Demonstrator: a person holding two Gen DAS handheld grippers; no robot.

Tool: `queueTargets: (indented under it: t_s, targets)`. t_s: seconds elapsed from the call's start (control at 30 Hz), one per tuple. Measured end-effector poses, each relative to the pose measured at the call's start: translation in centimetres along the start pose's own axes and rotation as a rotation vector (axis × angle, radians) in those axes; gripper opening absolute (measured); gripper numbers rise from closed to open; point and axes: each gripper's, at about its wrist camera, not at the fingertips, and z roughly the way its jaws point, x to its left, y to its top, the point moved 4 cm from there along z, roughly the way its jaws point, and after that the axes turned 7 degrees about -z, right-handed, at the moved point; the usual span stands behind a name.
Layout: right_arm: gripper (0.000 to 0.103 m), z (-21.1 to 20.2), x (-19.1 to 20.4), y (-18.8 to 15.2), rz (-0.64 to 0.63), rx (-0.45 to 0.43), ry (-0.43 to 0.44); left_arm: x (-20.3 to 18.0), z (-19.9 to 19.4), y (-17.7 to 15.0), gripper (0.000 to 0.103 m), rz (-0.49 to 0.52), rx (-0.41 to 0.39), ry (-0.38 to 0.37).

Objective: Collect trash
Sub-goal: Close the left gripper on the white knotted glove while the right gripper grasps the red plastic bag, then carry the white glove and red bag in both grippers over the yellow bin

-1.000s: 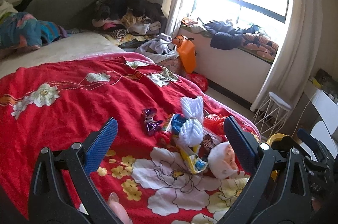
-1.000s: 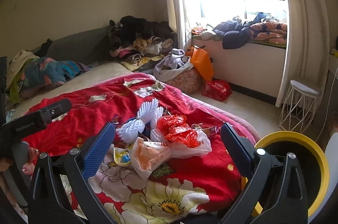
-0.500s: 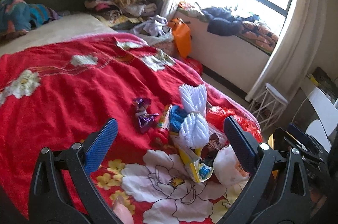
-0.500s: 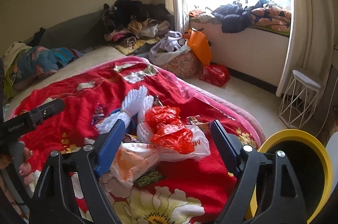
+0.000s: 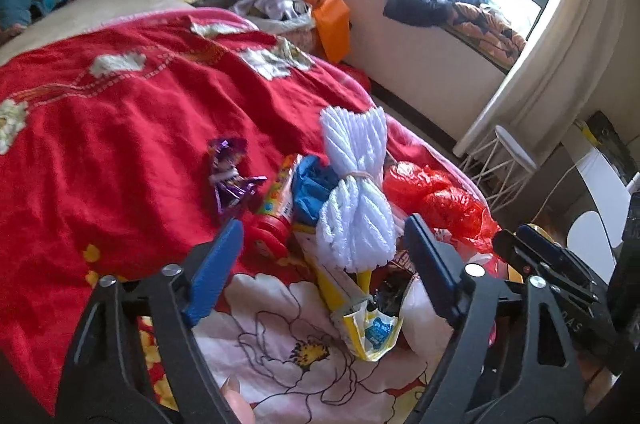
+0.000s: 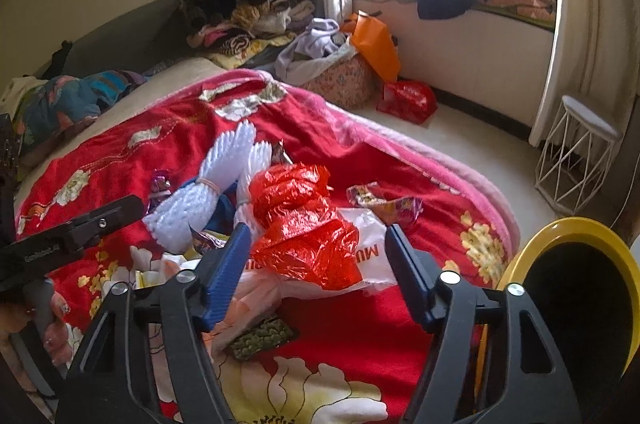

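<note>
- The white plastic bag (image 6: 366,244) under the red bag carries red letters, seen upside down; only "MU" can be made out.
- The black arm of the left gripper (image 6: 72,236) bears small pale lettering, too small to read.
- Snack wrapper prints are illegible.

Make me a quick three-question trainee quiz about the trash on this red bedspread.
1. True or false: the red plastic bag lies between the right claw fingers.
2. What colour is the bin's rim?
3. Nearest the left claw: A) white foam bundle, B) orange bag, C) stool?

Key: 1 true; 2 yellow; 3 A.
</note>
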Motion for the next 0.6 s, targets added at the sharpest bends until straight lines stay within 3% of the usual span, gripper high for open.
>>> queueTargets:
  t_s: [0.07,0.27,0.3,0.33,0.5,0.6]
  targets:
    - [0.055,0.6,0.0,-0.2,0.008,0.013,0.011,-0.1,0.6,-0.1,0.067,-0.002,0.017,-0.012]
    - [0.011,1.0,0.2,-0.5,0.007,0.024,0.048,-0.2,1.9,-0.5,0.046,-0.01,0.061,-0.037]
    - [0.004,0.9,0.2,-0.5,0.005,0.019,0.051,-0.4,2.1,-0.5,0.037,-0.008,0.068,-0.047]
    - [0.002,0.8,0.4,-0.5,0.006,0.015,0.057,-0.5,2.1,-0.6,0.028,-0.004,0.071,-0.049]
    - [0.001,-0.4,0.2,0.0,0.01,-0.029,0.062,-1.0,2.2,-0.6,0.008,0.011,0.075,-0.058]
    - [0.001,-1.3,0.1,0.4,0.016,-0.063,0.06,-1.0,1.7,-0.3,0.004,0.004,0.056,-0.06]
